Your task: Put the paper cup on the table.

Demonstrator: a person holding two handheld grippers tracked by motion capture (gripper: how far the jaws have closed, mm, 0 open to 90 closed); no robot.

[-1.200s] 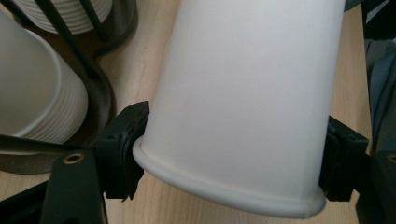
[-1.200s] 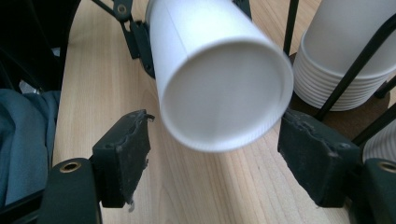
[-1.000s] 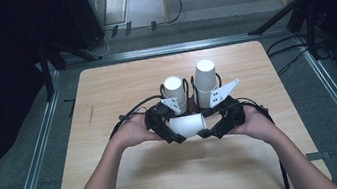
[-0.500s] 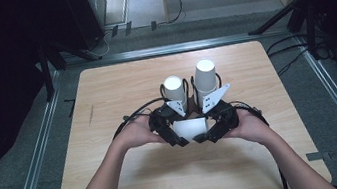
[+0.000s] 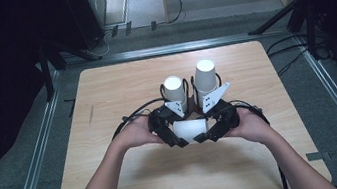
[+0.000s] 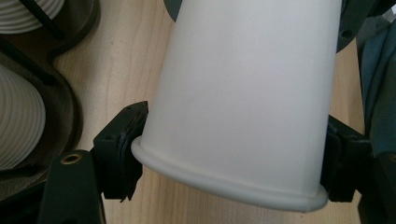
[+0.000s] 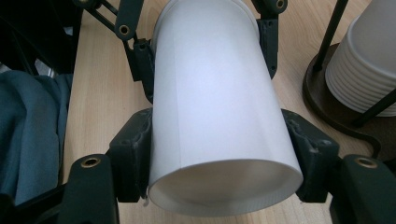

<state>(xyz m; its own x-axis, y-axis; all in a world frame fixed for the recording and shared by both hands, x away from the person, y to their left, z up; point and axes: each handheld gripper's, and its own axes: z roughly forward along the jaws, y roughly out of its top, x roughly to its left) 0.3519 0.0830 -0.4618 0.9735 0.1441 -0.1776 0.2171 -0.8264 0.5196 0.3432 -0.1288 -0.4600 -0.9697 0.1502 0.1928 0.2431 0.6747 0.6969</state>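
A dark room with grey flooring surrounds a pale wooden bench framed by metal rails. At the middle of the bench, a person's two hands meet, each gripping a black tool. The left tool and the right tool both clench the same white paper cup, which lies on its side between them, held just above the wood. The left gripper view shows the jaws pressing the cup near its rolled rim; the right gripper view shows the jaws pinching it near the recessed base end, with the other tool's jaws on the far end. Just beyond the hands, toward 12 o'clock, two stacks of upturned cups stand side by side in a dark wire holder: the left stack shorter, the right stack taller. Cables trail from the tools across the bench.
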